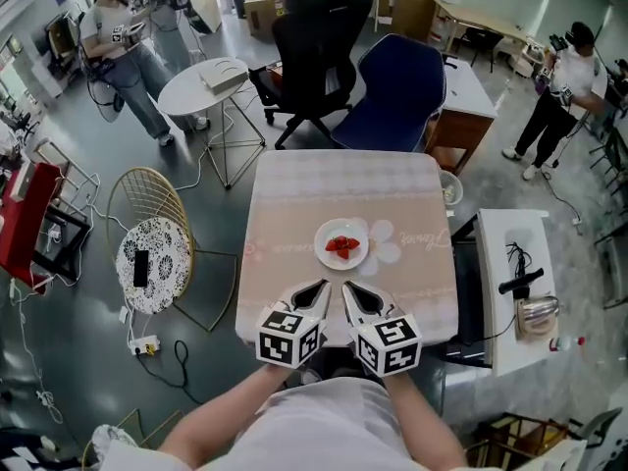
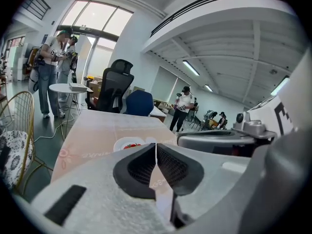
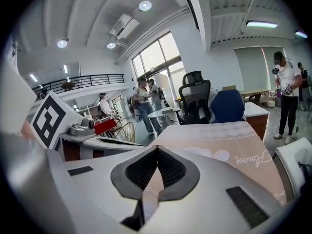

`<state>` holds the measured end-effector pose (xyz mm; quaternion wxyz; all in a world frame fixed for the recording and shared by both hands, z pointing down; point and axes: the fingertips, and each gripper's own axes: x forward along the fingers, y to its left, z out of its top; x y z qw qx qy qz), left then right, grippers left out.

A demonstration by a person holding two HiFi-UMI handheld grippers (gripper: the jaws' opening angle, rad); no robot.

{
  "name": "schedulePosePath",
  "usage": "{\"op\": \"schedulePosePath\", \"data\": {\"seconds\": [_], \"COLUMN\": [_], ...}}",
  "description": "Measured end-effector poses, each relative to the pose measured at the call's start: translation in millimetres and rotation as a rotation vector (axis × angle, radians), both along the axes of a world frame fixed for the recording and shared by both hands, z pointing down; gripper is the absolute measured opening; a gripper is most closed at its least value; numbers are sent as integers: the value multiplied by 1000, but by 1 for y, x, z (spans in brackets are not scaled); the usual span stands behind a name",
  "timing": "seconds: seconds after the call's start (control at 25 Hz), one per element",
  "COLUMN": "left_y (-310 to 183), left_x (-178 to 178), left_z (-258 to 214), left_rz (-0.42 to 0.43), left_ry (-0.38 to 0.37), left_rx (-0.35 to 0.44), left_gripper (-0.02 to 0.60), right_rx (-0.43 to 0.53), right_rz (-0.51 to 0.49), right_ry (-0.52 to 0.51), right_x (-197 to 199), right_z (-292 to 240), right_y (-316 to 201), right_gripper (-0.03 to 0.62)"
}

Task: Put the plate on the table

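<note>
The plate (image 1: 341, 243), with red fruit on it, lay flat on the table (image 1: 285, 194), so I judged the placing done and only the pull-back left. My left gripper (image 1: 320, 287) and right gripper (image 1: 346, 287) hung just short of the plate on my side, each with jaws pressed together on nothing. Next I would draw both straight back from the plate's near rim. The plate sat well in from every table edge; the black chair (image 1: 319, 52) beyond it and the wire chair (image 1: 152, 238) to its left stood well apart
</note>
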<state>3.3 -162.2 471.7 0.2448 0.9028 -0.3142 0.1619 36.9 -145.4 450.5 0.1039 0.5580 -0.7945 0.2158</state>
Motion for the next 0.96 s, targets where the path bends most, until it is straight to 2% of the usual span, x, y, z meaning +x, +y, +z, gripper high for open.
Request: {"op": "schedulePosePath", "data": {"seconds": [0.24, 0.44, 0.96], "left_y": [19, 25, 28], "left_x": [-4, -4, -8], "left_z": [-6, -11, -19], "left_rz": [34, 36, 42], "left_ry": [0, 19, 8], "left_rx": [47, 53, 77], "left_gripper": [6, 6, 5], "right_rx": [26, 35, 48], "right_rz": [8, 12, -6], "right_ry": [22, 28, 36], "right_x": [-9, -13, -22], "right_z": [-7, -10, -19], "right_y": [19, 27, 28], "right_gripper": [5, 5, 5]}}
